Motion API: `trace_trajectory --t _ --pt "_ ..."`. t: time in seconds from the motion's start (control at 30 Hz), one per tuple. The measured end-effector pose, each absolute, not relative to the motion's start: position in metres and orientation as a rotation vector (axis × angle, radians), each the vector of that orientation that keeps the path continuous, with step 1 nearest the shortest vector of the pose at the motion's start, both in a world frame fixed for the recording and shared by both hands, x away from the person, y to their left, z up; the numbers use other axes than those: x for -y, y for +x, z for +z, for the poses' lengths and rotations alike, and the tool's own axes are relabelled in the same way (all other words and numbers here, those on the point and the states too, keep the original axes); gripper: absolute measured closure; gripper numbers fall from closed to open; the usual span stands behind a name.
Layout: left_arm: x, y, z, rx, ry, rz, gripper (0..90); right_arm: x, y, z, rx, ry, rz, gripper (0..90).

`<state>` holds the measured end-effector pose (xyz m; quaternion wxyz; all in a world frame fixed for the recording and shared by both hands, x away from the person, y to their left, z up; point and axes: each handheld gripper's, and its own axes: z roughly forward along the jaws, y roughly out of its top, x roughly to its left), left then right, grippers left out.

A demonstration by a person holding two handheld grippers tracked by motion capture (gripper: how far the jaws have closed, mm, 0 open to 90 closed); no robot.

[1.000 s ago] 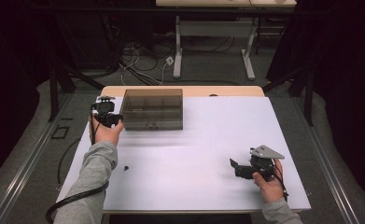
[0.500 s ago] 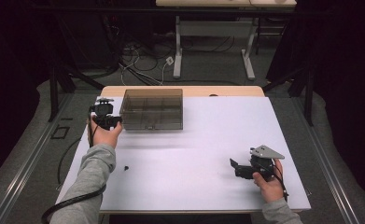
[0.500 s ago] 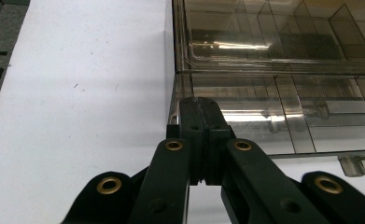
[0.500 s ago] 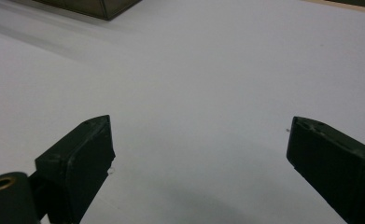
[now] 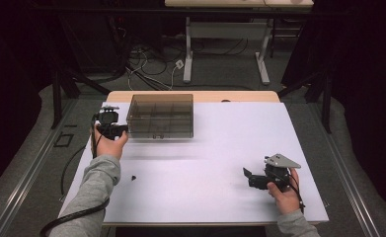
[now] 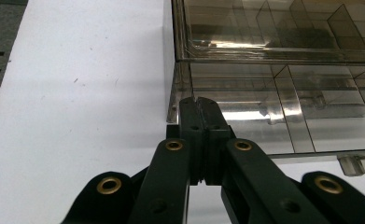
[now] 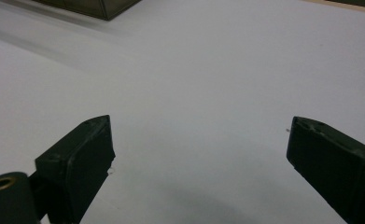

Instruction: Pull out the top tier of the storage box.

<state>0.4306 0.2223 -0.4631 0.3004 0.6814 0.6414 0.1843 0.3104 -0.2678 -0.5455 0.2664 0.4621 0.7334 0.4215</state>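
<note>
White table before us carries the smoky compartment box at its far left, where our left gripper presses its closed jaws against the box's corner, while our right gripper rests wide open near the front right edge.

sleeves: grey, long, on both forearms
left gripper: black jaws, brass-ringed holes
right gripper: black, grey three-cornered plate at its 12 o'clock
cable: black
</note>
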Motion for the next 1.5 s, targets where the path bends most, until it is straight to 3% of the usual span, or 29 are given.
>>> trace_trajectory --t 1.3,1.5 --pt "-0.224 0.415 -0.467 -1.696 1.802 0.469 89.9 0.268 0.31 -0.546 -1.98 1.246 1.136 6.7" --pt "-0.226 0.415 -0.469 -1.7 1.782 0.456 85.4 0.267 0.31 -0.546 -1.982 1.243 1.137 6.7"
